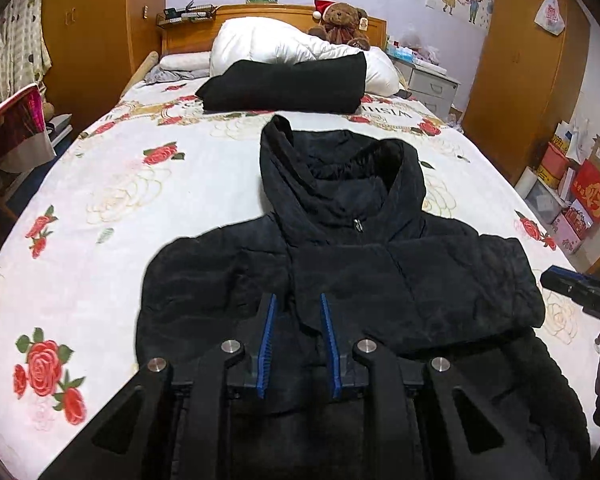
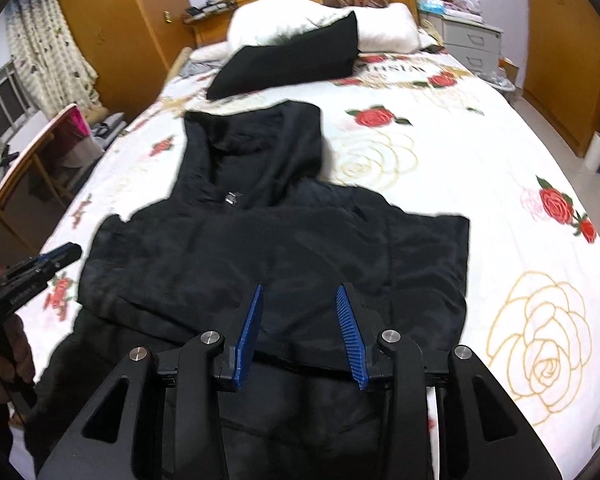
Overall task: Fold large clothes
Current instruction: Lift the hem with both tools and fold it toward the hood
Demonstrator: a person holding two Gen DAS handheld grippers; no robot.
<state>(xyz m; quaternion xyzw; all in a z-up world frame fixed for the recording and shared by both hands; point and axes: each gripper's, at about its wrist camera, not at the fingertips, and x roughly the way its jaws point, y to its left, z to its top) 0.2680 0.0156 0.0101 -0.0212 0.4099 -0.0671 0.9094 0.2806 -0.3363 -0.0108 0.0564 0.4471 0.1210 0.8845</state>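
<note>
A black hooded padded jacket (image 1: 340, 280) lies flat on the rose-print bed (image 1: 120, 184), hood toward the headboard, both sleeves folded in across the chest. It also shows in the right wrist view (image 2: 268, 248). My left gripper (image 1: 299, 300) hovers open and empty over the jacket's lower chest. My right gripper (image 2: 300, 292) is open and empty above the jacket's lower front. Each gripper shows at the edge of the other's view, the right one (image 1: 580, 292) and the left one (image 2: 40, 268).
A folded black garment (image 1: 288, 84) lies farther up the bed, against a white duvet (image 1: 276, 44) and a teddy bear (image 1: 342, 20). Wardrobes stand on both sides. A chair (image 1: 12, 128) is at the left, boxes (image 1: 572, 200) at the right.
</note>
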